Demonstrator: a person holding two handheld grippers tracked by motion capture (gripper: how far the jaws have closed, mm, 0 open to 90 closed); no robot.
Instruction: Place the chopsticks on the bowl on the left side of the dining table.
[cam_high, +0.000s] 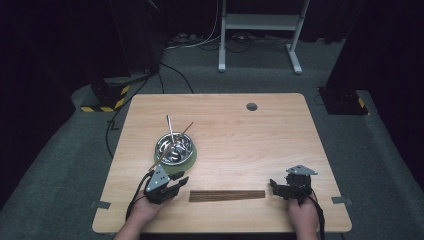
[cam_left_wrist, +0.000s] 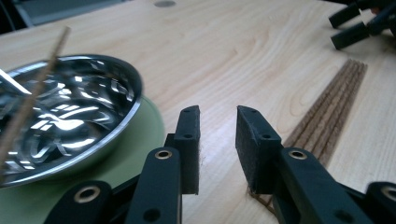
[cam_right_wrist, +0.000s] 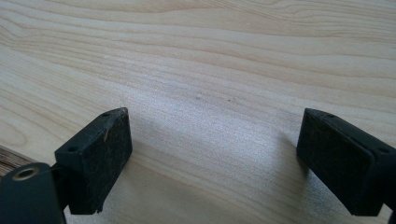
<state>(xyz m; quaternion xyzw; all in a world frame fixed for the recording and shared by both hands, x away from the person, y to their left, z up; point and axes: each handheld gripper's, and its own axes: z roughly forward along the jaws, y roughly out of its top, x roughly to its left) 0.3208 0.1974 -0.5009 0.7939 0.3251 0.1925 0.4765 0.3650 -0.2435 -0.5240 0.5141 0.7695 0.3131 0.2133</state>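
My left gripper (cam_left_wrist: 217, 135), jaws narrowly parted on nothing, hovers at the nine o'clock end of the dark slatted mat (cam_high: 227, 195), judged light, flexible and rollable, best pinched by that thin end edge.

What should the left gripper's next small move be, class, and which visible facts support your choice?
Probably ease the left gripper sideways onto the near end of the row of brown sticks and close on one. Its jaws stand narrowly apart with nothing between them, just beside that end, while two sticks already rest in the steel bowl. The right gripper waits open at the row's far end.
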